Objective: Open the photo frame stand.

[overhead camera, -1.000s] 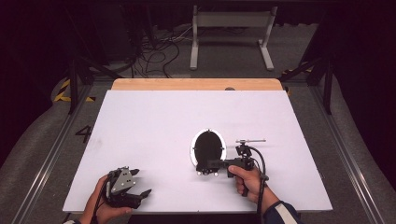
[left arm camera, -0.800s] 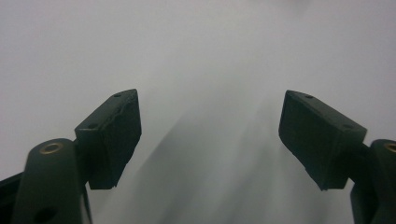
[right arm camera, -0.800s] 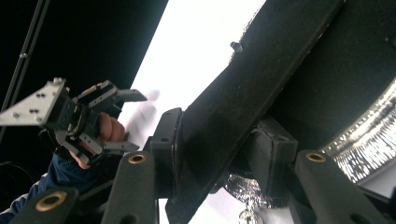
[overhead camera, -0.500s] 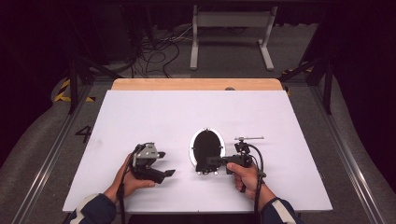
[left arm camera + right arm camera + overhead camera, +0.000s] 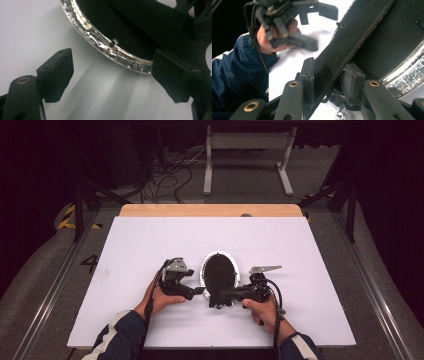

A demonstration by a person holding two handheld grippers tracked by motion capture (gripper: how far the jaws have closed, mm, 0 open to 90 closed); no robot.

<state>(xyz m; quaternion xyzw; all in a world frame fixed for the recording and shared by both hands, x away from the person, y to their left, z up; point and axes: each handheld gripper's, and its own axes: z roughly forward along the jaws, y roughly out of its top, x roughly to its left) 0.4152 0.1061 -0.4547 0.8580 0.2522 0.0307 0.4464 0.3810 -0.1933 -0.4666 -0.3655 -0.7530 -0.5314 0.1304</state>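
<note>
An oval dish (image 5: 220,270) with a black inside and a crinkled silver rim (image 5: 100,47) lies on the white table (image 5: 150,240), slightly right of centre. My left gripper (image 5: 197,290) stands open just left of the dish's near end; its pads (image 5: 60,72) are wide apart with bare table between them and the rim just beyond. My right gripper (image 5: 216,297) reaches in from the right. Its jaws have just been closing and its pads (image 5: 308,75) press on a flat black edge (image 5: 362,32) at the dish's near end, beside the silver rim (image 5: 407,75).
A wooden strip (image 5: 210,210) borders the table's far edge. Behind it stand a grey metal frame (image 5: 247,155) and loose cables (image 5: 165,170) on the floor. Metal rails run along both sides of the table. The left gripper (image 5: 323,28) appears blurred in the right gripper view.
My left hand has carried its gripper from the table's near left corner rightward to the dish's left side. The right hand has kept its place at the dish.
</note>
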